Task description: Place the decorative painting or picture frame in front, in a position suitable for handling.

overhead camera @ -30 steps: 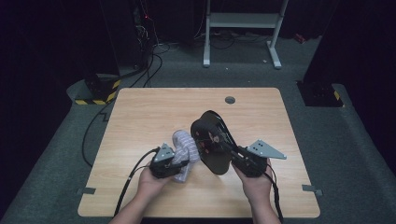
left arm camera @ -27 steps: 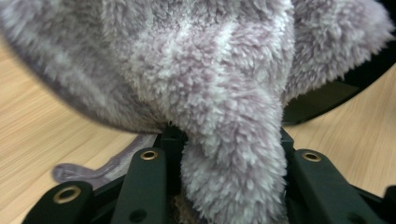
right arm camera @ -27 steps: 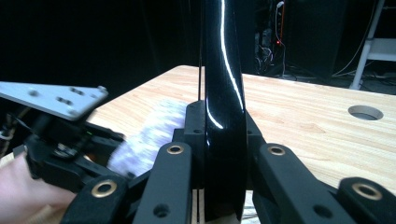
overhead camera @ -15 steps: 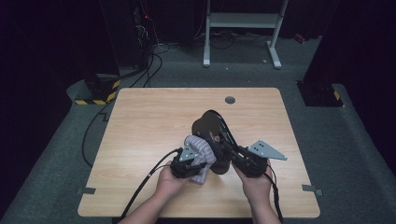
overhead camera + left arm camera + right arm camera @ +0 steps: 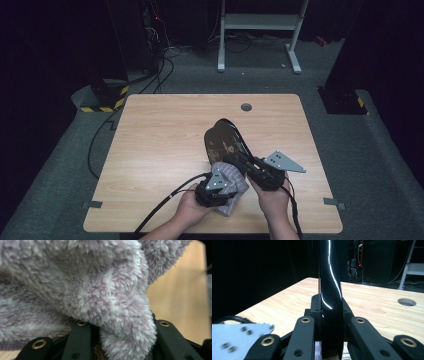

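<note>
A glossy black plate (image 5: 222, 140) stands tilted on edge above the wooden table (image 5: 150, 150). My right gripper (image 5: 239, 161) is shut on its near rim. In the right gripper view the plate's thin edge (image 5: 329, 285) rises between the two jaws of my right gripper (image 5: 329, 306). A fluffy lilac cloth (image 5: 234, 176) is bunched in my left gripper (image 5: 226, 184), which is shut on it. The cloth lies against the plate's lower part, beside the right gripper. In the left gripper view a fold of the cloth (image 5: 100, 290) is squeezed between the jaws of my left gripper (image 5: 121, 327).
A round cable hole (image 5: 246, 107) sits near the table's far edge, also seen from the right gripper (image 5: 407, 302). Cables trail from both grippers over the near edge. A white stand (image 5: 260, 30) and dark equipment are on the floor beyond the table.
My left hand has carried the cloth rightward across the table, from beside the plate to against its lower part. The right hand and the plate have stayed in place.
</note>
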Demonstrator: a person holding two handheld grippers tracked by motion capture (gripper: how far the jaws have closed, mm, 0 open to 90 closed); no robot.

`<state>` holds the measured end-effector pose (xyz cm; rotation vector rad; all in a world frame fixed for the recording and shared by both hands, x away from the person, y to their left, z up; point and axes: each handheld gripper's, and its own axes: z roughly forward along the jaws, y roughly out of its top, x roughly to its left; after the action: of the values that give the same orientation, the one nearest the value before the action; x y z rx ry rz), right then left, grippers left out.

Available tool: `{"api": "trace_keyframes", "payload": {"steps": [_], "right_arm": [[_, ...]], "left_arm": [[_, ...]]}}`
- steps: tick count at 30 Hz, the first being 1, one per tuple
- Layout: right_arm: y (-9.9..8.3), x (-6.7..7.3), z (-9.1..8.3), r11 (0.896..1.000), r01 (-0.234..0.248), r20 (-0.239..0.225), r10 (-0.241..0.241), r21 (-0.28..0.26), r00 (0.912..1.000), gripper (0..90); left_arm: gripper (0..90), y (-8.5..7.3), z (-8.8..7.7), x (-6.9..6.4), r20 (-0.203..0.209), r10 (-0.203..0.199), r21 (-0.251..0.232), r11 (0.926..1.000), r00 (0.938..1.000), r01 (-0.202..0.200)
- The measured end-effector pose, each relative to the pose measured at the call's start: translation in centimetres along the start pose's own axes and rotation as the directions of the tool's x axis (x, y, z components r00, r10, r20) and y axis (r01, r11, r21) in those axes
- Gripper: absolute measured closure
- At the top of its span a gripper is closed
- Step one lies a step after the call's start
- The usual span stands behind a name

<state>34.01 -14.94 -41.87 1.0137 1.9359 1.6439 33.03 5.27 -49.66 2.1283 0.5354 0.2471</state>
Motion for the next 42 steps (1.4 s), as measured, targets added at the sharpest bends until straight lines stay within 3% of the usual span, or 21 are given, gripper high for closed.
{"api": "trace_keyframes", "payload": {"steps": [3, 8, 13, 15, 16, 17, 20, 24, 27, 31, 33, 38, 42], "right_arm": [[0.0, -0.2, 0.0, 1.000, -0.007, -0.001, 0.007, 0.000, 1.0000, 80.3], [-0.1, -0.3, 0.0, 1.000, -0.016, 0.004, 0.016, 0.003, 0.9999, 80.4], [-0.1, -0.5, 0.0, 1.000, -0.026, 0.012, 0.026, 0.001, 0.9996, 80.4], [-0.2, -0.5, 0.0, 1.000, -0.026, 0.011, 0.026, -0.001, 0.9996, 80.4], [-0.2, -0.5, 0.0, 1.000, -0.025, 0.012, 0.025, -0.002, 0.9996, 80.4], [-0.2, -0.5, 0.0, 1.000, -0.025, 0.012, 0.025, -0.003, 0.9996, 80.4], [-0.2, -0.5, 0.0, 1.000, -0.025, 0.011, 0.025, -0.005, 0.9996, 80.5], [-0.2, -0.5, 0.1, 1.000, -0.026, 0.012, 0.026, -0.006, 0.9996, 80.4], [-0.2, -0.5, 0.0, 1.000, -0.027, 0.011, 0.027, -0.007, 0.9996, 80.5], [-0.2, -0.5, 0.1, 1.000, -0.027, 0.009, 0.027, -0.008, 0.9996, 80.4], [-0.2, -0.5, 0.1, 1.000, -0.028, 0.008, 0.028, -0.008, 0.9996, 80.4], [-0.3, -0.5, 0.1, 1.000, -0.028, 0.008, 0.028, -0.009, 0.9996, 80.5], [-0.2, -0.6, 0.1, 0.999, -0.031, 0.009, 0.031, -0.008, 0.9995, 80.4]], "left_arm": [[64.4, 0.0, -0.1, 0.8, 0.006, -0.016, 0.001, 0.9999, 0.9999, 0.016], [64.6, -0.8, -0.6, 4.1, -0.056, -0.078, -0.001, 0.9970, 0.9954, 0.078], [64.6, -1.5, -1.3, 7.9, -0.157, -0.157, -0.009, 0.9875, 0.9751, 0.157], [64.6, -1.6, -1.5, 8.8, -0.176, -0.192, -0.023, 0.9813, 0.9654, 0.191], [64.6, -1.7, -1.6, 9.0, -0.172, -0.206, -0.029, 0.9785, 0.9634, 0.204], [64.6, -1.7, -1.7, 9.0, -0.168, -0.210, -0.030, 0.9776, 0.9631, 0.208], [64.6, -1.5, -1.5, 8.1, -0.150, -0.185, -0.025, 0.9828, 0.9713, 0.183], [64.6, -0.9, -1.1, 5.9, -0.085, -0.137, -0.036, 0.9903, 0.9870, 0.134], [64.5, -0.4, -0.8, 4.0, -0.045, -0.087, -0.034, 0.9958, 0.9952, 0.085], [64.5, 0.0, -0.4, 1.7, 0.002, -0.023, -0.031, 0.9993, 0.9997, 0.023], [64.5, 0.2, -0.3, 1.1, 0.020, -0.010, -0.032, 0.9994, 0.9998, 0.011], [64.5, 0.3, -0.4, 1.5, 0.032, -0.019, -0.034, 0.9992, 0.9993, 0.021], [64.5, -0.1, -0.5, 3.0, 0.000, -0.044, -0.030, 0.9986, 0.9991, 0.044]]}}
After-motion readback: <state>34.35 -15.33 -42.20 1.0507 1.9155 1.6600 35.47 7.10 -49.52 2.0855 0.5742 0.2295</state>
